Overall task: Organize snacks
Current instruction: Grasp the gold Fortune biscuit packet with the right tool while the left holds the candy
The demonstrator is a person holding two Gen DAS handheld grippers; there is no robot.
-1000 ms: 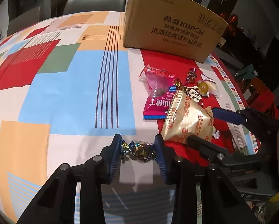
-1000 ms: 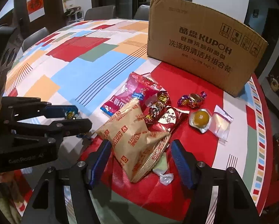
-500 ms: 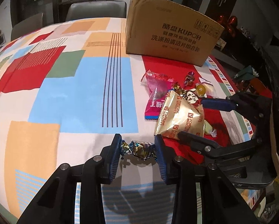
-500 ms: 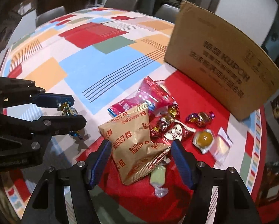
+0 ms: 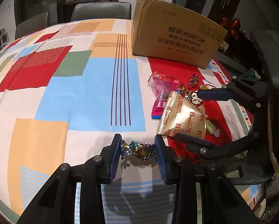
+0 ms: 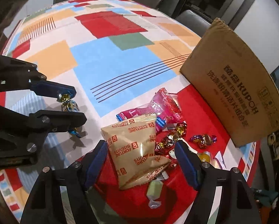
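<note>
Now mid-pickup: left gripper (image 5: pixel 137 150) clamped endwise on gold-and-blue foil-wrapped candy (image 5: pixel 139 148) above near tablecloth; right gripper (image 6: pixel 141 159) opening astride tan foil biscuit packet (image 6: pixel 137 149), unpinched; next, presumably close, then carry toward far cardboard box (image 5: pixel 174 41).
</note>
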